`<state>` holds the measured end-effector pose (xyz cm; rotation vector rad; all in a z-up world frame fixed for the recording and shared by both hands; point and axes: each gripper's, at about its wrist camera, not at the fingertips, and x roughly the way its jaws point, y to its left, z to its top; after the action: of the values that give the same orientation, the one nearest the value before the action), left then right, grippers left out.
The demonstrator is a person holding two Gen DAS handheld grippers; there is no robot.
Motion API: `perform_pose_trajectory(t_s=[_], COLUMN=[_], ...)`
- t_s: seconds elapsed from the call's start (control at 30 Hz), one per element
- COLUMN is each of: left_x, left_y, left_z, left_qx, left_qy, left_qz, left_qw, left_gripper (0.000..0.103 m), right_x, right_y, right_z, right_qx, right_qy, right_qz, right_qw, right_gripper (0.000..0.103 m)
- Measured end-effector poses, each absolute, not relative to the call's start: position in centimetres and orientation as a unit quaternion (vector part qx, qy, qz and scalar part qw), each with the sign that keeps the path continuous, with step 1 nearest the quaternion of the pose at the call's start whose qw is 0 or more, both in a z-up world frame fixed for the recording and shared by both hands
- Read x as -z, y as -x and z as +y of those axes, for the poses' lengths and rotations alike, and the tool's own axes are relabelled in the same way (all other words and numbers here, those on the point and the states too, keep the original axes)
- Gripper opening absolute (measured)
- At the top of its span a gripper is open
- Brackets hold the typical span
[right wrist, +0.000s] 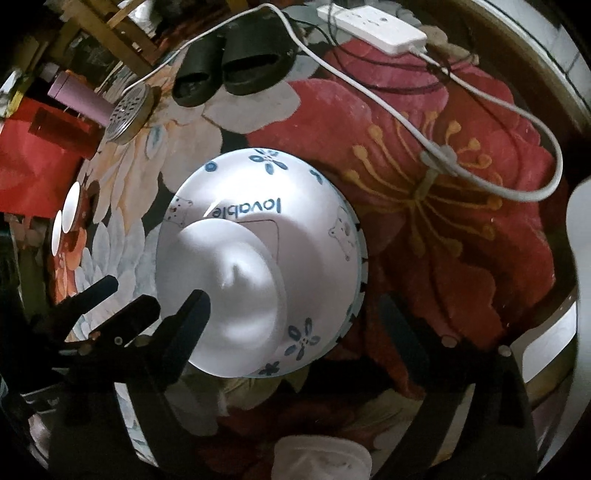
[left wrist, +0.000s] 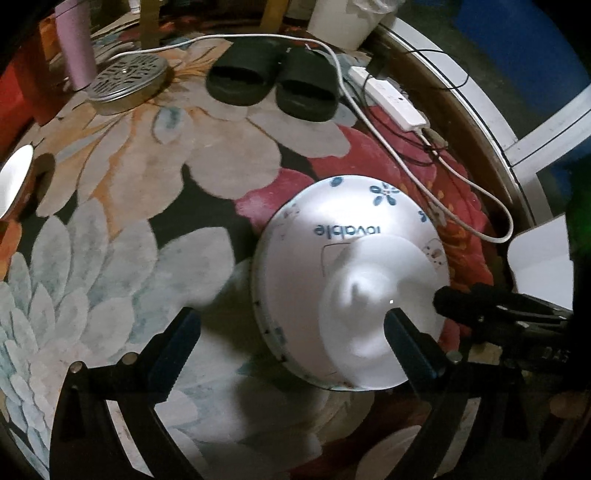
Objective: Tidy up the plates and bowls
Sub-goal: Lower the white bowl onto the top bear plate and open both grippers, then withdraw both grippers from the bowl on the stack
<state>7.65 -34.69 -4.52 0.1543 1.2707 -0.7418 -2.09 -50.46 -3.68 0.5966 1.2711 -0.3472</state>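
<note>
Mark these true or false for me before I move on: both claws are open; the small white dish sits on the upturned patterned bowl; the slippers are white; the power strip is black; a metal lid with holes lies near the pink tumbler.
1. Both the left claw and right claw are open. True.
2. The small white dish sits on the upturned patterned bowl. True.
3. The slippers are white. False: they are black.
4. The power strip is black. False: it is white.
5. A metal lid with holes lies near the pink tumbler. True.
</note>
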Motion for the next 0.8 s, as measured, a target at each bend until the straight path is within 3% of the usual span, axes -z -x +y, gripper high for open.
perform_pose_trajectory(t_s=[0.8], left_x=[4.7], left_y=[-9.4], left_z=[-30.0], left_qx=[0.301], left_qy=[-0.055], left_qz=[0.579], left_qw=[0.756], left_gripper=[0.100], right_x=[3.1], right_y=[0.5], right_z=[-47.2], right_qx=[0.149], right_qy=[-0.236], right_qz=[0.585], right_qw=[0.761], right_gripper=[0.095])
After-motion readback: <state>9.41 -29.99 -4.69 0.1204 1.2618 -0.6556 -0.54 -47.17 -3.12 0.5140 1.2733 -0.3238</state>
